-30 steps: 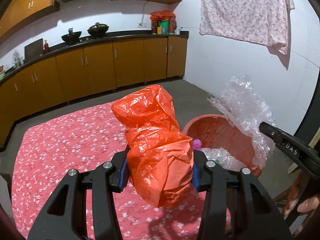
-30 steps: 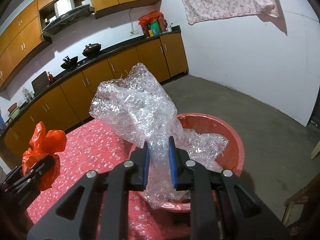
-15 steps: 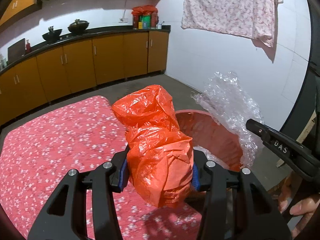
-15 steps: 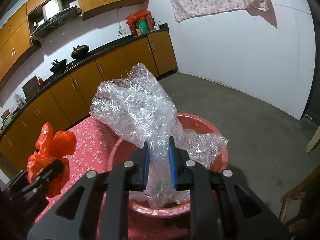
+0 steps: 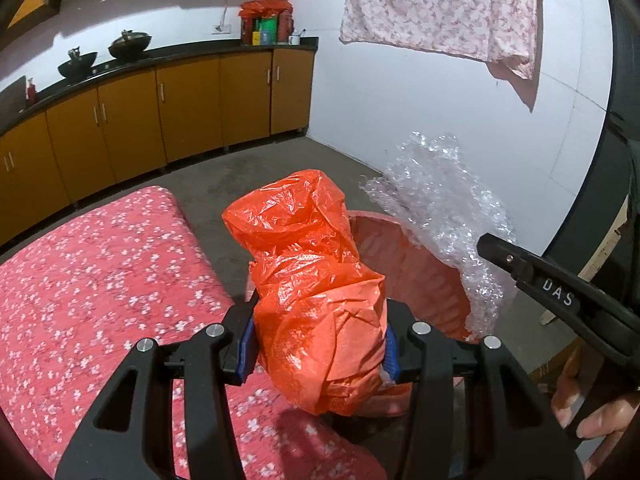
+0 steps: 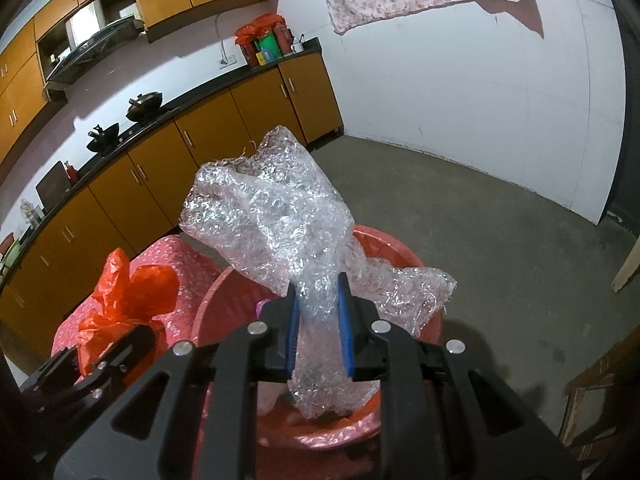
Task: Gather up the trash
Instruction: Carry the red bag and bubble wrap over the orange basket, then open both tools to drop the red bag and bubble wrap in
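The only legible marking is "DAS", in white capital letters on the black finger of the right gripper (image 5: 560, 300), seen in the left wrist view. Packaging on the kitchen counter (image 6: 269, 50) carries print that is too small to read.

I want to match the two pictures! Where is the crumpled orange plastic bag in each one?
Left wrist view: crumpled orange plastic bag at centre, clamped in the left gripper.
Right wrist view: the bag sits at lower left.
Shared landmark: the round red plastic tub beside it, right of the bag in both.
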The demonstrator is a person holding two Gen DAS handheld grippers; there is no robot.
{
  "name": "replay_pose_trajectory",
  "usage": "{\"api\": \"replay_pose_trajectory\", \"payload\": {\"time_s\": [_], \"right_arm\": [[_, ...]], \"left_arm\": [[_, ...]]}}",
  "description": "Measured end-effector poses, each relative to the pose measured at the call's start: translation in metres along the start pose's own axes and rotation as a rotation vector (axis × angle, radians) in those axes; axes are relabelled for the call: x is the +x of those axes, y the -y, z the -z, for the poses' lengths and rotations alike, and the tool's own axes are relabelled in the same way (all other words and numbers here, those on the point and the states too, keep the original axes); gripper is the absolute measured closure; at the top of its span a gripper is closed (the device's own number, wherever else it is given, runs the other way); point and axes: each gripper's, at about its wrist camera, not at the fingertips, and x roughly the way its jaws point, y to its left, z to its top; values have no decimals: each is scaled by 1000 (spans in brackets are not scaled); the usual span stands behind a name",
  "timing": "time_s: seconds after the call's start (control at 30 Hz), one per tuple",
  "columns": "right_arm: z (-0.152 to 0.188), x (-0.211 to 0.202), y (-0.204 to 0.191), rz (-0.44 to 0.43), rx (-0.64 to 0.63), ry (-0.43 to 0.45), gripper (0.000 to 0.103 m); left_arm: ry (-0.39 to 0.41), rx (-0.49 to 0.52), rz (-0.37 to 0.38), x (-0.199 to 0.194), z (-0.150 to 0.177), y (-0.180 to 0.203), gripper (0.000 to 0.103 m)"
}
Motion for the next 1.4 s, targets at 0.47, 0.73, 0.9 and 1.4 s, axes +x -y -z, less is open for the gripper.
{"api": "replay_pose_trajectory", "payload": {"time_s": [0.47, 0.73, 0.9, 1.4], "right_arm": [[-4, 31, 8, -20, 28, -38, 85], [-6, 40, 22, -68, 72, -49, 72], [-5, 37, 30, -56, 73, -38, 64], [7, -3, 47, 45, 57, 37, 30]], "left_arm": [[-41, 23, 34, 40, -7, 17, 55], [-64, 27, 38, 54, -6, 22, 49], [-77, 10, 32, 56, -5, 19, 46], [-58, -62, 43, 37, -2, 4, 37]]}}
